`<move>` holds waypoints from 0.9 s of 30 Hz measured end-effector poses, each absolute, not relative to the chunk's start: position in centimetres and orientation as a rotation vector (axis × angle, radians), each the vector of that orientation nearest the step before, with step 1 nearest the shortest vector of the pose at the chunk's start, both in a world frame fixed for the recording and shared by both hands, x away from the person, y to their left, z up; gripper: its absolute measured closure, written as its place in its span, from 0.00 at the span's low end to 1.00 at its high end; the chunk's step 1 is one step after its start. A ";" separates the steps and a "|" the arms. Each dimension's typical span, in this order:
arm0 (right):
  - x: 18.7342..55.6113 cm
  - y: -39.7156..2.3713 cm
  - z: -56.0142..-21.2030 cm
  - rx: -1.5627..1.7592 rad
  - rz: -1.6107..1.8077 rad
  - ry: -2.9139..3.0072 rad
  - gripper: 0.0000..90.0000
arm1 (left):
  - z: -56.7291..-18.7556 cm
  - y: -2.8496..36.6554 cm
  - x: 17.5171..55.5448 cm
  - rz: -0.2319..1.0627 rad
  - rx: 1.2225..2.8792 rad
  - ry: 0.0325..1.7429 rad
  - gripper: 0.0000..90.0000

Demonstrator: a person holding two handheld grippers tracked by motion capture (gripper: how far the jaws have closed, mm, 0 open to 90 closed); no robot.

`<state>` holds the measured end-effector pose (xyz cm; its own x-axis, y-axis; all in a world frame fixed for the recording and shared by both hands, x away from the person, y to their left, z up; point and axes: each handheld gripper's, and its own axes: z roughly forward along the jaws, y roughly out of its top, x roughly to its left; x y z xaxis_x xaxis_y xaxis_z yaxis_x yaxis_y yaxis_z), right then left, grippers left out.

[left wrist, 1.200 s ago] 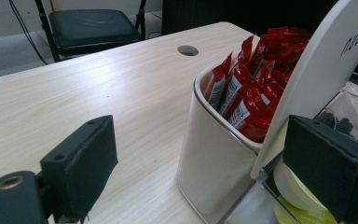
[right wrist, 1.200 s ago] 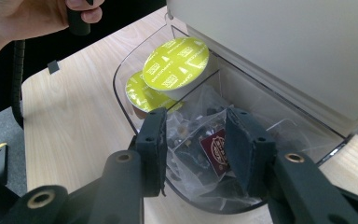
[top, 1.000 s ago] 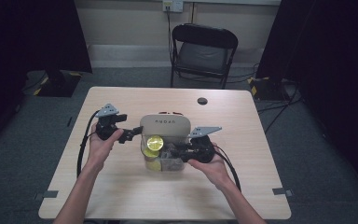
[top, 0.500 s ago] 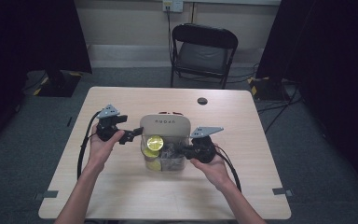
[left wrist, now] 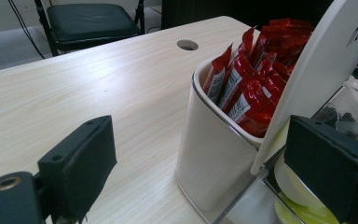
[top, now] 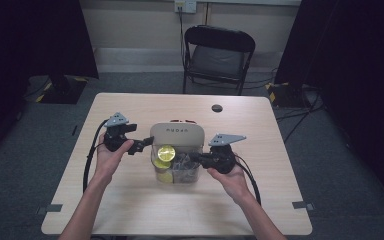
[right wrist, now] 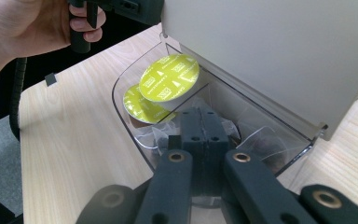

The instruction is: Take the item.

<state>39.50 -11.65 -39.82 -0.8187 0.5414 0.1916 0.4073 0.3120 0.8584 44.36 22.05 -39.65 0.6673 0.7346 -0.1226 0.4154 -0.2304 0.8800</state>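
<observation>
Clear plastic tray at mid-table, fronting a white organiser whose far bin holds red sachets. Two lime-lidded pods lie in the tray's left end; wrapped dark packets fill its right.

Right gripper: reaches into the tray from the right, jaws having just closed, now fully together over the packets. A corner of clear wrapper appears to be pinched between the pads, though the frames do not settle this.

Left gripper: jaws wide apart, straddling the organiser's left wall, the right pad over the tray's edge near the pods, neither pad pressing.

Progress, as judged: the pick is at the grasp stage. The reach and closing are done; lifting the packet clear and placing it remain. The left gripper seems posted to steady the organiser and has yet to clamp.
</observation>
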 end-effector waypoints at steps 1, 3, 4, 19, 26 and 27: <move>39.5 -11.7 -39.8 0.886 1.531 2.435 1.00 | -39.7 22.0 44.4 0.391 1.861 0.908 0.10; 39.5 -11.7 -39.7 0.888 1.539 2.431 1.00 | -39.7 22.1 44.4 0.388 1.857 0.907 0.10; 39.5 -11.8 -39.6 0.888 1.550 2.425 1.00 | -39.7 22.1 44.4 0.385 1.860 0.905 0.09; 39.3 -12.9 -38.1 0.876 1.619 2.389 1.00 | -39.7 22.1 44.5 0.375 1.856 0.910 0.09; 38.9 -13.2 -37.5 0.852 1.629 2.396 1.00 | -39.7 22.1 44.5 0.372 1.852 0.912 0.09; 38.9 -13.2 -37.5 0.852 1.629 2.396 1.00 | -39.7 22.1 44.5 0.372 1.852 0.912 0.09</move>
